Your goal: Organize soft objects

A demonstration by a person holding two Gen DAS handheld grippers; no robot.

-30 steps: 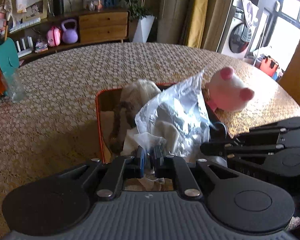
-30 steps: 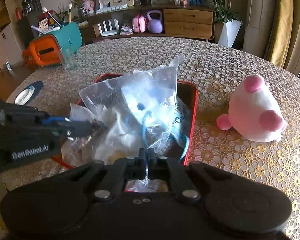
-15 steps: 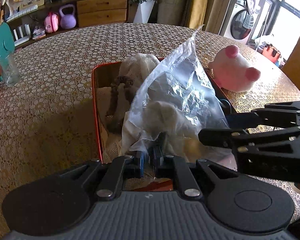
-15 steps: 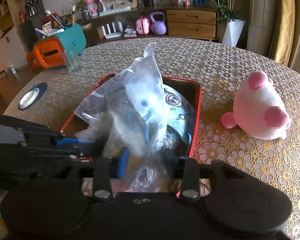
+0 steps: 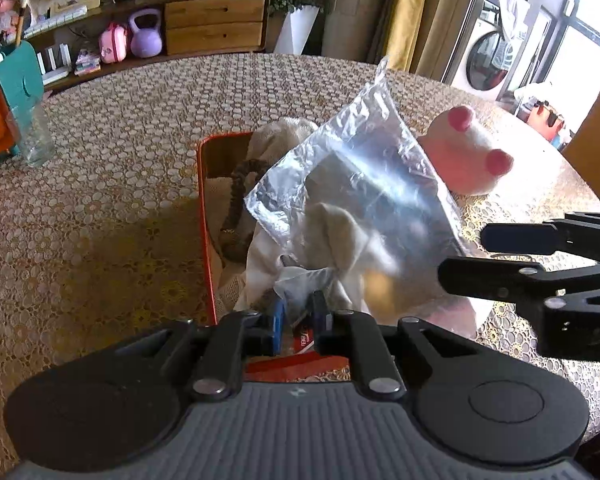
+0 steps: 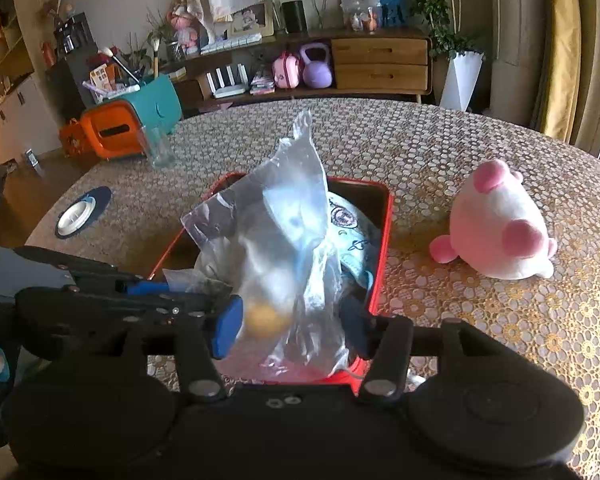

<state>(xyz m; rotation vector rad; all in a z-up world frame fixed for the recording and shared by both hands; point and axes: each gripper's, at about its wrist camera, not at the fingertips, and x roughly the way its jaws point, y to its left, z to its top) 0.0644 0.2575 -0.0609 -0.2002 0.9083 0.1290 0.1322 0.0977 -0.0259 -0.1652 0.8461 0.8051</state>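
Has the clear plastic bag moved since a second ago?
Yes. In the right wrist view the plastic bag now stands taller above the red tray, its top reaching farther toward the table's far edge.

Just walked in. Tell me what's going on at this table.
A person is sorting soft things with handheld tongs. The left tongs pinch a corner of a clear plastic bag holding a white soft item, above the red tray. The right tongs are opening around the bag's lower part, pads not pressing it. More cloth items lie in the tray. A pink and white plush sits on the table beside it.
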